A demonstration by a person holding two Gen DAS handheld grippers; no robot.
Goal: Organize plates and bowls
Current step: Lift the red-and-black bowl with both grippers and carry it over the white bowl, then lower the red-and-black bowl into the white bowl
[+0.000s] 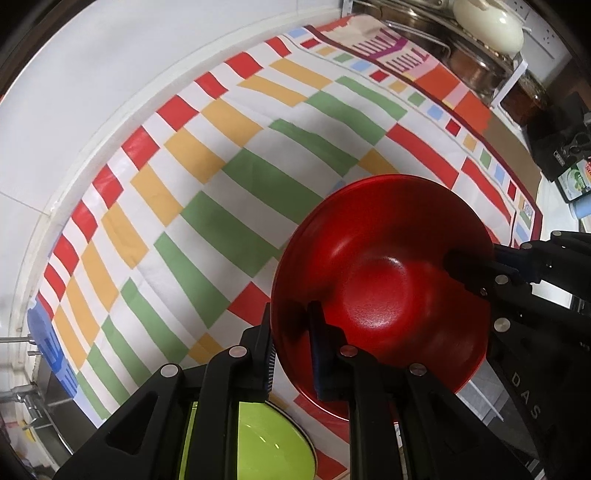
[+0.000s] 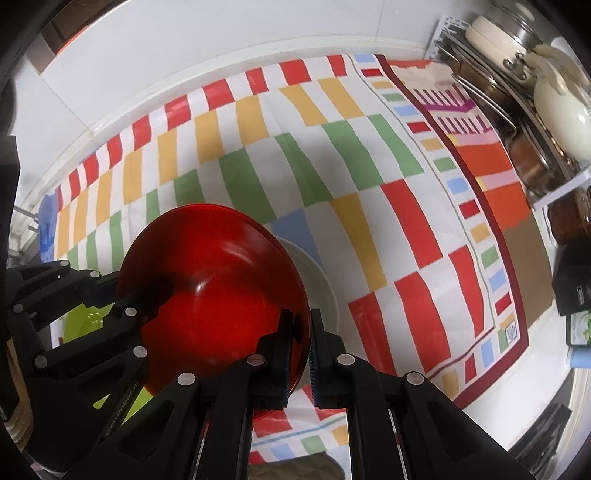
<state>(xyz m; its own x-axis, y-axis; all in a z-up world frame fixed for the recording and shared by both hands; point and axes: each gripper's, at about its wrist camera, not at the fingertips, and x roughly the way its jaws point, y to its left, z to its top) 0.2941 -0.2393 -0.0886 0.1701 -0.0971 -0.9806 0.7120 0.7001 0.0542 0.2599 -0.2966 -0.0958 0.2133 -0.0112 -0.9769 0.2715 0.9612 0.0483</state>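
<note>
Both tongs clamp opposite rims of a glossy, round red bowl (image 1: pixel 384 288): left tongs (image 1: pixel 291 354), right tongs (image 2: pixel 300 354). It seems lifted above the checked cloth (image 1: pixel 221 192).

Location: home kitchen. Evidence: white tiled wall (image 2: pixel 155 66) behind a counter covered w/ a colourful striped cloth (image 1: pixel 229 177); wire dish rack (image 2: pixel 480 85) at counter end holding steel pots and a cream lidded pot (image 1: pixel 487 22); tap fittings (image 1: pixel 22 398) at the left edge; dish-soap-type bottle (image 1: pixel 576 177) nearby.
</note>
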